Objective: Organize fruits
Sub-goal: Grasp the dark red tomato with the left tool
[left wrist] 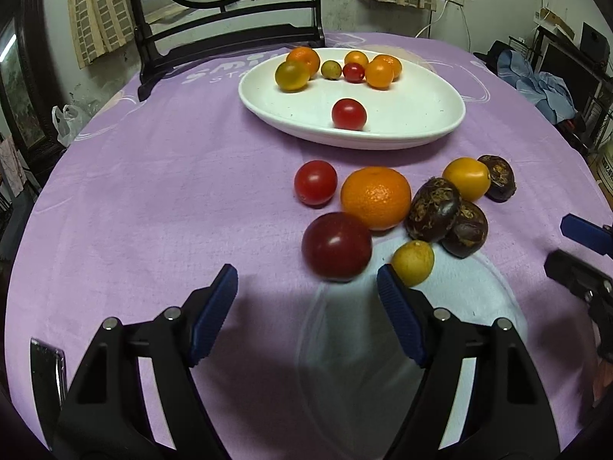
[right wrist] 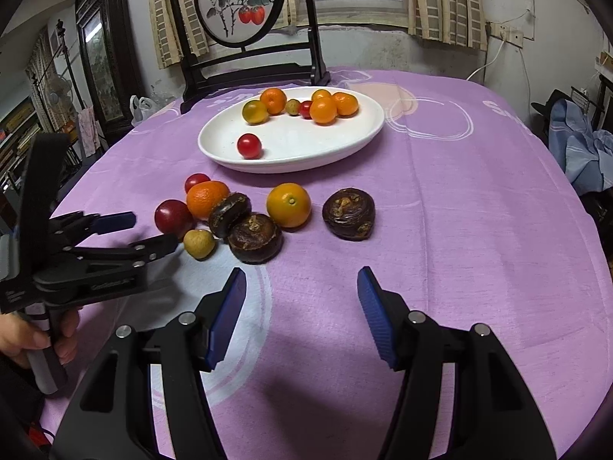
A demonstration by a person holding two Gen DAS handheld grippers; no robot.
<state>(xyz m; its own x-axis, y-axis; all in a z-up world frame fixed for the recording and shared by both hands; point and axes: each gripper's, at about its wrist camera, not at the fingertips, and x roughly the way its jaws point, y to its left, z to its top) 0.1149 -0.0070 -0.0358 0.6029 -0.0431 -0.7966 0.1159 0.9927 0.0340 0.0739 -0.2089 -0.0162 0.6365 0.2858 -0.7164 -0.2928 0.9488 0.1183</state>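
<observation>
A white oval plate (left wrist: pixel 421 115) (right wrist: pixel 345 142) holds several small tomatoes and oranges. In front of it on the purple cloth lies a loose cluster: a dark red tomato (left wrist: pixel 336 246) (right wrist: pixel 173 214), an orange (left wrist: pixel 376 197) (right wrist: pixel 207 198), a smaller red tomato (left wrist: pixel 315 183), a small yellow fruit (left wrist: pixel 413 262) (right wrist: pixel 199 243), a yellow-orange fruit (left wrist: pixel 466 178) (right wrist: pixel 288 205) and three dark brown water chestnuts (left wrist: pixel 433 209) (right wrist: pixel 254 237). My left gripper (left wrist: pixel 306 280) (right wrist: pixel 153 232) is open just short of the dark red tomato. My right gripper (right wrist: pixel 300 280) is open over bare cloth, with nothing between its fingers.
A dark wooden stand with a round painted panel (right wrist: pixel 239 0) rises behind the plate. A plastic bag (right wrist: pixel 141 109) lies at the table's far left edge. A hand (right wrist: pixel 34 339) grips the left tool's handle. Blue cloth (right wrist: pixel 582 153) is piled off the table's right side.
</observation>
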